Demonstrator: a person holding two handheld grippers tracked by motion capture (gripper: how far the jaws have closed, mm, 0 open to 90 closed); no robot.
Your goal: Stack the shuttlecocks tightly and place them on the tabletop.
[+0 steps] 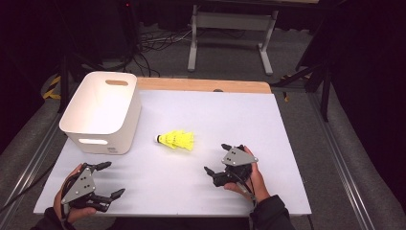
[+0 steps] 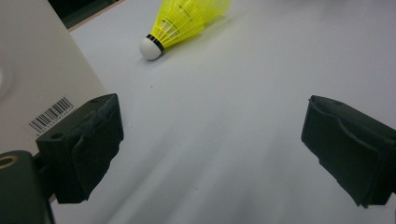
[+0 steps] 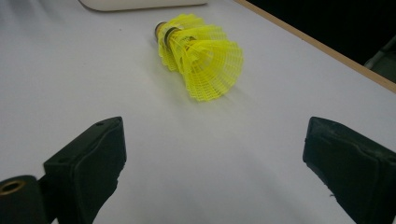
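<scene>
A: On the white counter (image 1: 201, 115), from the high view, a yellow plastic-skirted shuttlecock with a white cork tip (image 1: 176, 140) lies on its side near the middle, just right of the white plastic bin with cut-out handles (image 1: 103, 112) and apart from it. The right gripper (image 1: 218, 160) sits nearer to it than the left gripper (image 1: 110, 179), which waits at the near-left corner. Both have their jaws spread and hold nothing.

B: So which step is this?

A: The approach, I'd judge; nothing is grasped yet.

B: And the left gripper view?

A: Its jaws stand wide apart over bare counter. The shuttlecock (image 2: 184, 23) lies farther ahead, cork tip toward the camera, with the bin's wall and barcode label (image 2: 51, 114) close by at left.

B: The right gripper view?

A: Jaws equally wide, touching nothing. The shuttlecock (image 3: 201, 56) lies ahead, skirt facing the camera. The next move probably calls for advancing until the skirt sits between the jaws, then closing gently, since the mesh looks easily crushed.
</scene>
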